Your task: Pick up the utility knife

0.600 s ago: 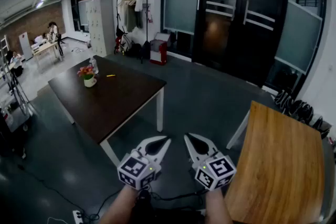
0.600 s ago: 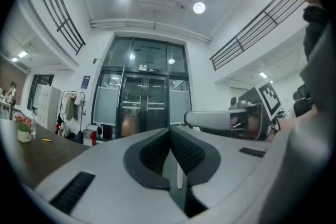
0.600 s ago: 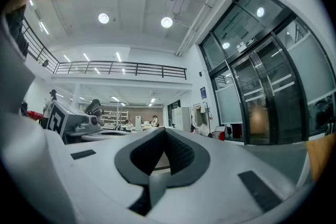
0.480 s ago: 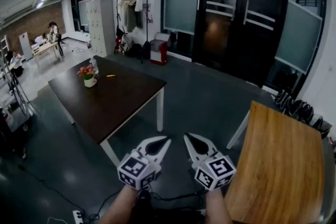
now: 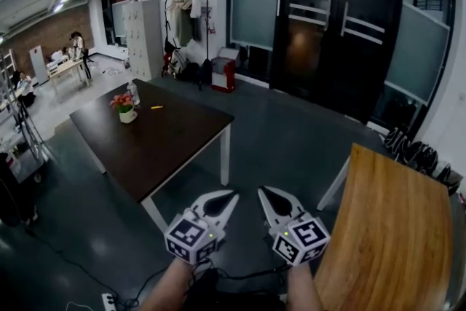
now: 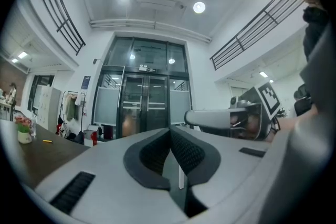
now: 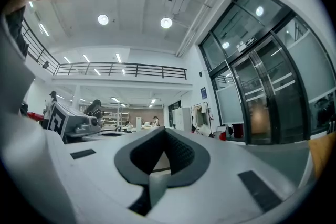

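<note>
A small yellow object, probably the utility knife [image 5: 156, 107], lies on the far part of a dark table [image 5: 167, 146] across the room. It also shows tiny at the left of the left gripper view as the yellow knife [image 6: 47, 140]. My left gripper [image 5: 231, 194] and right gripper [image 5: 262, 190] are held side by side, level, low in the head view and far from that table. The left gripper [image 6: 169, 128] has its jaws together with nothing between them. The right gripper [image 7: 164, 128] is shut and empty as well.
A potted flower [image 5: 127, 111] and a bottle [image 5: 133, 92] stand on the dark table near the knife. A light wooden table [image 5: 397, 237] is close at my right. A power strip [image 5: 109, 298] and cables lie on the floor by my feet. Glass doors [image 5: 328, 18] stand ahead.
The head view has drifted very slightly. Both grippers keep the same side-by-side pose and stay shut.
</note>
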A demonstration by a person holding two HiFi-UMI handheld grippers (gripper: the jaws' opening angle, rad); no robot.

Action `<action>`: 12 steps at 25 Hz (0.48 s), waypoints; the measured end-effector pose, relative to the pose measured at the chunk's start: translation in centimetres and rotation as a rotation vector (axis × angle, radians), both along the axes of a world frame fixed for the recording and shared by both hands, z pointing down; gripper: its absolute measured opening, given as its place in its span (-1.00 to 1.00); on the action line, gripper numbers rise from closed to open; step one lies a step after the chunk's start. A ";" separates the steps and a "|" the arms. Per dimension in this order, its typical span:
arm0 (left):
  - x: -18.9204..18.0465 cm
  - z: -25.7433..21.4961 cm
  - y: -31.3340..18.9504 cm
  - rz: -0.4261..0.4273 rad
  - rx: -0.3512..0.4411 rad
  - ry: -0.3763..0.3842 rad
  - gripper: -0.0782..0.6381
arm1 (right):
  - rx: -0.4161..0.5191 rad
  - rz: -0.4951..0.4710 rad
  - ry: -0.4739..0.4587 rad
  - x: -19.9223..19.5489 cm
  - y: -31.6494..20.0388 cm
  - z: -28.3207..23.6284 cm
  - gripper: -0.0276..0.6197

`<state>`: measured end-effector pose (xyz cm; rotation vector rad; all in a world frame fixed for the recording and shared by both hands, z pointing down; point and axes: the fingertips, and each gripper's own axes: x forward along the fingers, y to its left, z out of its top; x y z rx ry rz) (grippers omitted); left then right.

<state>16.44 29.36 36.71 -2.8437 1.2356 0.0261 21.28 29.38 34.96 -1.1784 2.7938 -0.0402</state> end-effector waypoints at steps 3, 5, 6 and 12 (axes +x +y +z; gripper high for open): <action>-0.6 0.0 -0.6 -0.003 -0.002 0.004 -0.78 | -0.007 -0.002 -0.004 -0.5 -0.7 0.1 -0.91; -1.1 0.1 -1.3 -0.007 -0.003 0.003 -0.78 | -0.010 -0.004 -0.003 -0.8 -1.4 0.2 -0.91; -1.3 0.2 -1.9 -0.010 -0.001 0.001 -0.78 | -0.009 -0.006 0.000 -1.0 -1.9 0.2 -0.91; -3.3 0.2 -7.6 -0.006 -0.011 0.008 -0.78 | -0.028 0.007 0.009 -2.5 -7.4 0.1 -0.91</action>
